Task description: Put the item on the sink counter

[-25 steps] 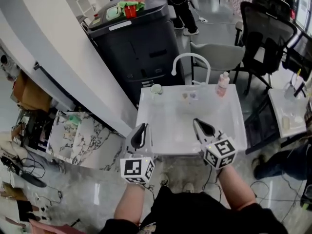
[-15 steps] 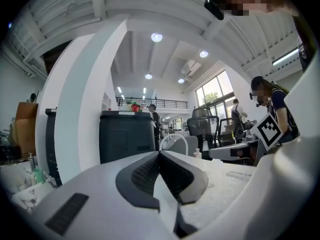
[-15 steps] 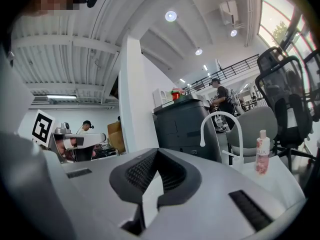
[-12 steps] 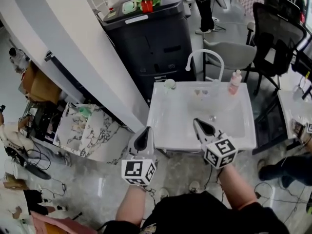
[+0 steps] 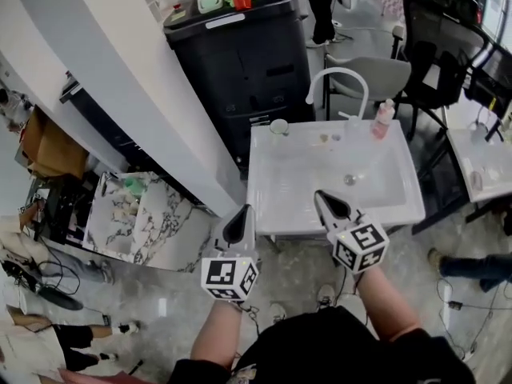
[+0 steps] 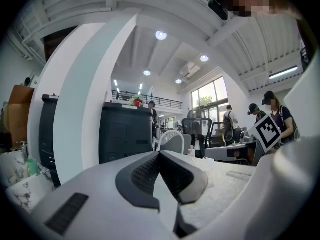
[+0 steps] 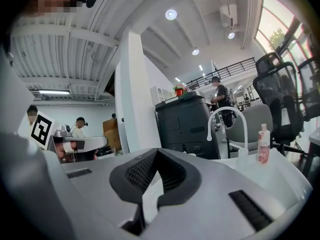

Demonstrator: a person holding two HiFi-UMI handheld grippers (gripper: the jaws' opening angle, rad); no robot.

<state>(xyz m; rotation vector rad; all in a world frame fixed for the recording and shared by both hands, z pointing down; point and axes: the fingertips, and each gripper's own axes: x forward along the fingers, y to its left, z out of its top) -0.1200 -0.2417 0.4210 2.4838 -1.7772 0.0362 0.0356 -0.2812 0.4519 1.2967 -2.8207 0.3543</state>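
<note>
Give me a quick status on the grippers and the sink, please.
Left gripper shut, empty. Right gripper shut, empty. Pink bottle upright on sink rim beside faucet. Nothing in the way.

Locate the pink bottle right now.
In the head view the pink bottle stands on the back rim of the sink, toward the right, just beside the white faucet.

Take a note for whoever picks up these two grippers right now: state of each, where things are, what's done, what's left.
Left gripper: shut, empty, held just off the sink's front left corner.
Right gripper: shut, empty, at the sink's front edge.
On the back rim: a small cup at the left, a pink bottle at the right beside the faucet.
Done: cannot tell; nothing is being carried.
Left: if an item remains to be placed, it is not in hand yet.
</note>
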